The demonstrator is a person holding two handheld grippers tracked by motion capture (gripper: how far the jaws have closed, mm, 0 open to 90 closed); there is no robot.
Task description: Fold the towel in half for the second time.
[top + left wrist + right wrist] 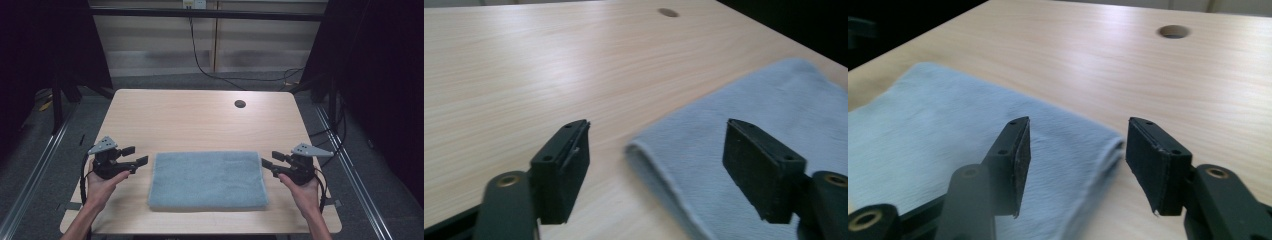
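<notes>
Towel, light blue and folded into a flat rectangle, lies on the near half of the wooden table, between the two grippers. From the high view its front edge shows the stacked layers of the fold, but how many layers there are cannot be counted.

The left gripper is held in the person's left hand just beside the left edge of the towel, and its jaws stand apart with nothing between them. In the left gripper view the far left corner of the towel lies in the gap between the two black jaws, lower than them; whether the jaws touch the cloth cannot be told, and the right jaw hides a part of the towel.

The right gripper is held in the right hand just beside the right edge of the towel, also released and empty. In the right gripper view the folded far corner of the towel is seen between and behind the jaws, a little blurred at the edge.

A round cable hole sits in the far part of the table, well apart from the towel. Both forearms are cut off by the bottom of the high view. Beyond the table a black cable hangs in front of a pale wall, and the sides of the room are too dark to make out.
</notes>
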